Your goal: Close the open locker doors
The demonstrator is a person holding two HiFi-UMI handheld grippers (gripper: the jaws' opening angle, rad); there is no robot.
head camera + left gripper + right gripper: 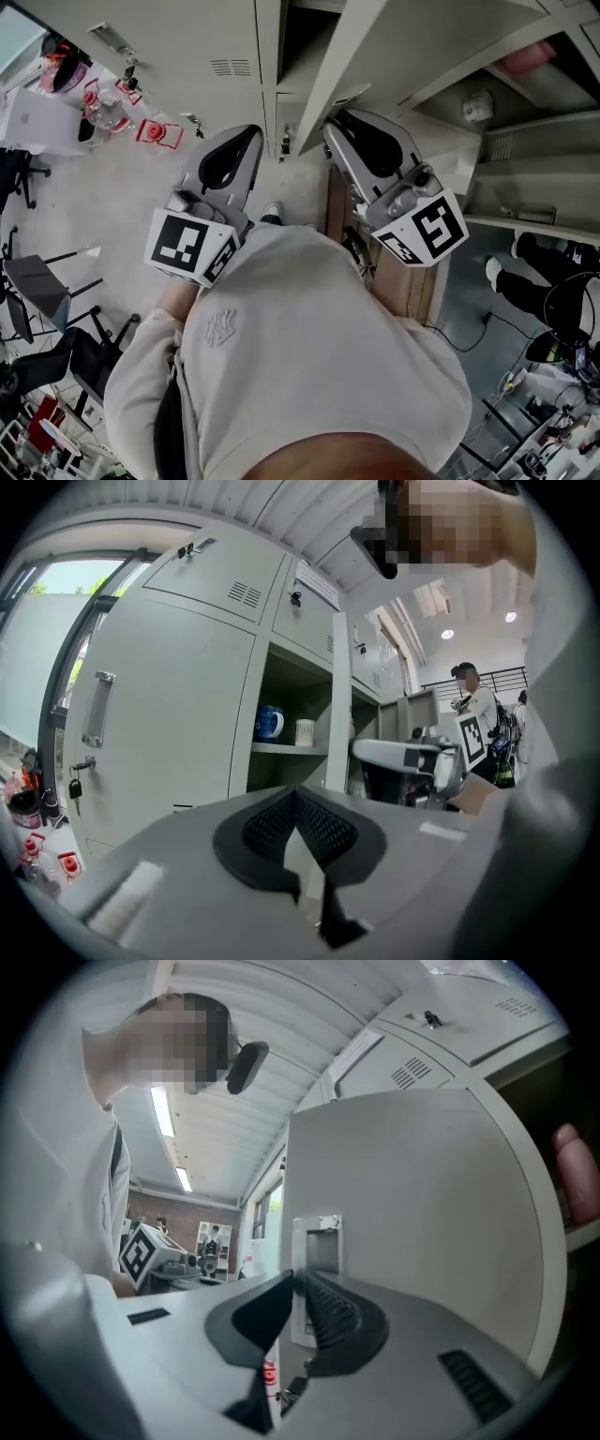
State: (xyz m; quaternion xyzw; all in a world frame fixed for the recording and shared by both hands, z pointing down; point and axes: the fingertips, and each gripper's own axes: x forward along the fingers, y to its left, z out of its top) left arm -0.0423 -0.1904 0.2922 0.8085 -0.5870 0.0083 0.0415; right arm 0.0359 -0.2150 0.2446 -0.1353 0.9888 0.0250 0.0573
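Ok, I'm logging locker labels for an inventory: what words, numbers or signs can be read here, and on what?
No text reads with certainty.
Sweatshirt emblem: interlocked letters, perhaps "NY", unsure.
White label on an upper locker door: too small to read.
Red label low in the right gripper view: blurred.
Marker cube: square pattern only, no words.
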